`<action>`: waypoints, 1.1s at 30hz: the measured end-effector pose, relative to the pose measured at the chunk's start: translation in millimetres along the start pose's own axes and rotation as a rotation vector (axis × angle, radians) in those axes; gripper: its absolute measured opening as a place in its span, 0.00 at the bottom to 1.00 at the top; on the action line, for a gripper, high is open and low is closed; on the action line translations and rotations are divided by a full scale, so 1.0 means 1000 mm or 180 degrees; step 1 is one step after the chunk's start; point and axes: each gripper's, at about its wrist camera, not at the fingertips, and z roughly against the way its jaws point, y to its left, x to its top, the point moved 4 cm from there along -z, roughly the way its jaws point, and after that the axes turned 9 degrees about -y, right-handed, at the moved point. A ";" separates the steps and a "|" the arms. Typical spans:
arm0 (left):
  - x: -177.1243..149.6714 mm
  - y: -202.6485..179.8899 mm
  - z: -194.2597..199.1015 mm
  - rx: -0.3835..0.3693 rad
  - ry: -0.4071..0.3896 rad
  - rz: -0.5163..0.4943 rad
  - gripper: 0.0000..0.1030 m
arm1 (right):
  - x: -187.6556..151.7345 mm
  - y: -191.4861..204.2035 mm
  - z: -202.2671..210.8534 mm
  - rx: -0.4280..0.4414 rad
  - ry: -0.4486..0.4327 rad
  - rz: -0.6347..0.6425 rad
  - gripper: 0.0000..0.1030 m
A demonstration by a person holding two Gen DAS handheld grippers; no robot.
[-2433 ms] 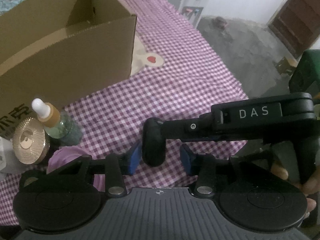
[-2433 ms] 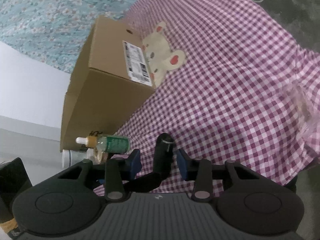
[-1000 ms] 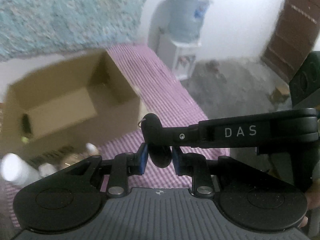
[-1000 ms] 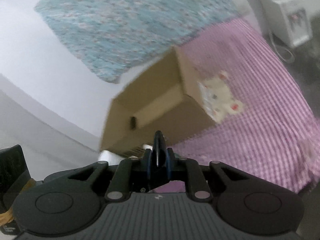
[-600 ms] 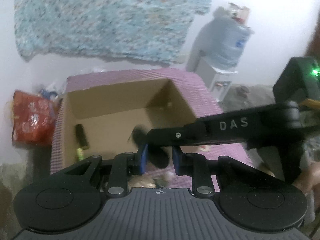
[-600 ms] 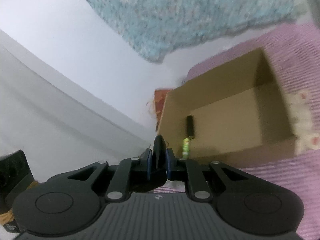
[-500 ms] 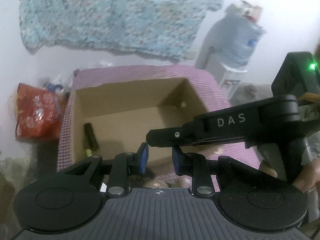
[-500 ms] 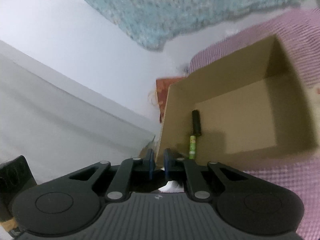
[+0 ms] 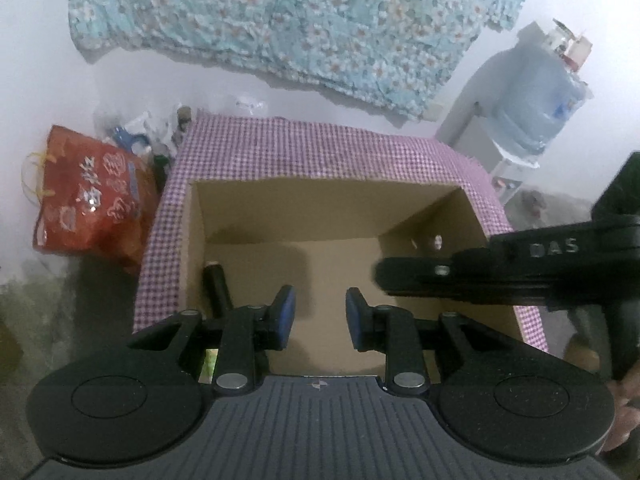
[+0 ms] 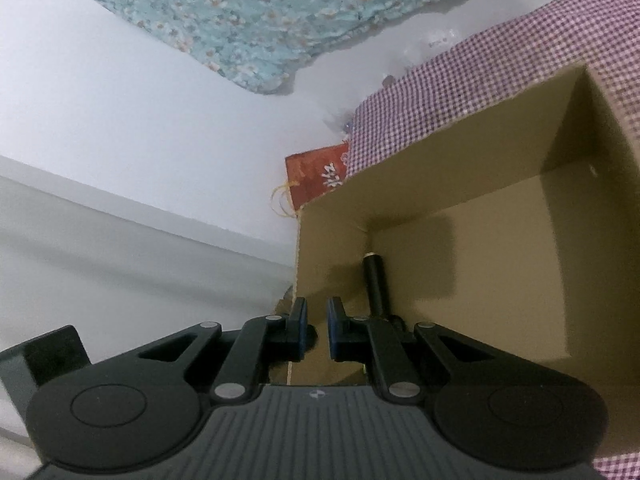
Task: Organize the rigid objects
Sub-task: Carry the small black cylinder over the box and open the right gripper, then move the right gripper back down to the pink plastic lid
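Both hand-held grippers hang released over the open cardboard box [image 9: 332, 216].
Left hand-held gripper [image 9: 320, 316] and right hand-held gripper [image 10: 314, 330] grasp nothing; a black tube [image 10: 376, 288] lies along the box's left wall.

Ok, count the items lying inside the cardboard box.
2 visible: a black cylinder near the cardboard box's left wall, and a green item just nearer, mostly hidden by the left gripper. More may be hidden.

The open box [image 9: 192, 248] is matt brown cardboard, resting on a purple-and-white checked woven cloth [image 9: 320, 148], with a glossy red printed bag [image 9: 88, 196] left of the box, a floral cotton-like fabric [image 9: 300, 12] hanging behind it, and a smooth black tube [image 10: 376, 284] inside.
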 end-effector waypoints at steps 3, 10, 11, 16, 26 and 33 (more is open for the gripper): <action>0.002 0.000 0.012 -0.0043 -0.0089 0.0030 0.30 | 0.003 -0.002 0.013 0.0024 -0.0050 -0.0037 0.12; -0.001 -0.017 0.060 -0.0130 -0.0400 -0.0058 0.56 | -0.006 0.008 0.069 0.0136 -0.0280 0.0011 0.12; -0.003 -0.020 0.069 -0.0142 -0.0455 -0.0076 0.60 | -0.010 0.010 0.080 0.0155 -0.0328 0.0033 0.12; -0.021 -0.029 0.111 -0.0113 -0.0776 -0.0140 1.00 | -0.035 0.018 0.134 0.0205 -0.0654 0.0191 0.13; -0.092 -0.031 0.117 -0.0177 -0.0575 -0.0035 1.00 | -0.115 -0.013 0.193 -0.0392 -0.1003 0.0466 0.14; -0.132 -0.029 0.099 -0.0698 -0.0451 0.0261 1.00 | -0.163 -0.034 0.184 -0.0868 -0.0847 0.0598 0.14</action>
